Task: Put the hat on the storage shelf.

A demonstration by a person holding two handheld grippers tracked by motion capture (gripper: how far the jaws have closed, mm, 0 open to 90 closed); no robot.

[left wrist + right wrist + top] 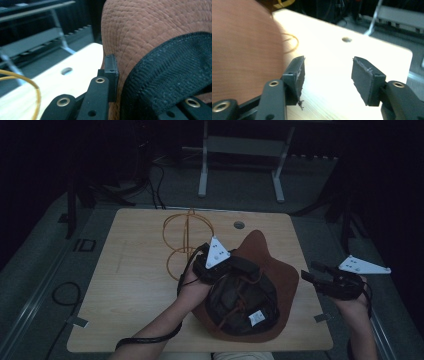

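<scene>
Left tongs (235, 266) clamped on brown hat (272, 270) brim at hat's 10 o'clock; right tongs (327, 75) agape, empty, above table (332, 50).

Rust-brown hat (272, 265) (black mesh lining (172, 82))

Left gripper (239, 266) fingers hidden against hat (270, 265). Hat blurred in right gripper view. Hat label (256, 317) unreadable.

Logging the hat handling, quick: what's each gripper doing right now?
Left gripper: closed on the brown hat, gripping it at the brim.
Right gripper: open, fingers apart, holding nothing, beside the hat.
</scene>
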